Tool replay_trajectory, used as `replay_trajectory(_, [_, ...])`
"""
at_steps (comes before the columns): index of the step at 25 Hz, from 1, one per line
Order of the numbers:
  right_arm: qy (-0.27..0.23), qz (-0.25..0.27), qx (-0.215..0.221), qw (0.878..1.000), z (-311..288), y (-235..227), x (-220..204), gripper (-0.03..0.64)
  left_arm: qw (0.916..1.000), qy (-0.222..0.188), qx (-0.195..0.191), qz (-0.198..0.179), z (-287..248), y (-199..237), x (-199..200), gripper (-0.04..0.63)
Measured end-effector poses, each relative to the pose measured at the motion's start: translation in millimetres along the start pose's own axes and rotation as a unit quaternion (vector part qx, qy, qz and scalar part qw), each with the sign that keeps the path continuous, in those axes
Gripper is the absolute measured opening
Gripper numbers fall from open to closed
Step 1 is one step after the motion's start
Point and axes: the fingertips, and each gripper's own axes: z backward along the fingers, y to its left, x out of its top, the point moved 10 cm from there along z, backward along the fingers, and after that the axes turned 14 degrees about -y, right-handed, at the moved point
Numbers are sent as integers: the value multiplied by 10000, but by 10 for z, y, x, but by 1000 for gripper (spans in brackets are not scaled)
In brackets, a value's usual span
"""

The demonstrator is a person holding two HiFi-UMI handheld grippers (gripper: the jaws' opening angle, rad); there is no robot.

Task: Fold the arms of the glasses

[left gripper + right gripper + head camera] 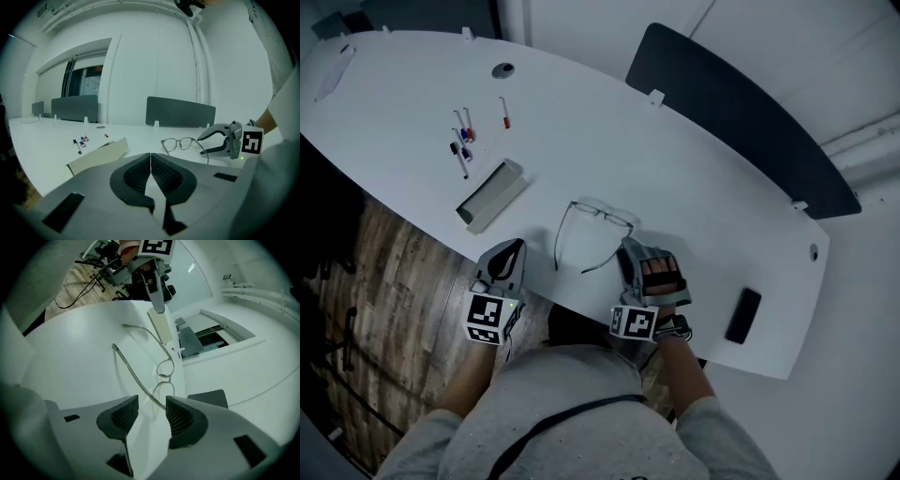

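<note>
At the near edge of the white table (703,197), the left gripper (516,247) hangs with its jaws pressed together on nothing, just beside the tip of the glasses' left arm. The right gripper (628,247) has its jaws spread. The right arm of the glasses (601,213) runs through the gap between them close to the hinge, and neither pad appears to press on it. The glasses lie open in front of the person, lenses away, both arms pointing back toward the table edge. The step in hand looks like folding the right arm. It would likely go best with a light pinch or sideways push that swings the arm inward behind the lenses while the left gripper steadies the frame, since thin wire can skid. The arm tips lie near the table edge, so pushes should go away from it. A tan box (492,195) sits near on the left, pens (462,141) lie beyond it, and a dark flat item (742,316) is well apart on the right. Bare table runs on to the dark partition (741,112).
</note>
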Motion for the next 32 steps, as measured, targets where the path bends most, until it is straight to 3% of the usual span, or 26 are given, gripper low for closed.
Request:
replay_trajectory(2, [-107,62,-46,9999,-15,7,-12,187,10000,24,20,-20,-48,4,-6,17])
replay_trajectory(6, [-380,82,-255,9989,-10,-17,-58,99,9999,88,30,-95,-143,20,-21,17])
replay_trajectory(10, [-635,-96,-379,9972,4,-71,-121,75,9999,131,72,0,-232,63,-24,17])
replay_trajectory(15, [-1011,-537,-575,9918,44,-213,-235,39,9995,147,163,208,-352,36,35,17])
replay_trajectory(22, [-1673,-1519,-297,9737,173,-313,-298,37,9994,302,126,112,-349,6,27,17])
replay_trajectory(26, [-1970,-2113,67,9573,201,-325,-326,37,9993,374,-59,-4,-410,-6,30,17])
replay_trajectory(29, [-2071,-2561,365,9435,218,-303,-357,37,9975,513,-458,-142,-478,-50,-6,17])
replay_trajectory(30, [-2090,-2689,449,9392,219,-300,-371,37,9959,587,-658,-186,-510,-76,-17,38])
replay_trajectory(32, [-2134,-2913,574,9308,211,-313,-401,37,9914,708,-1046,-349,-578,-131,-19,156])
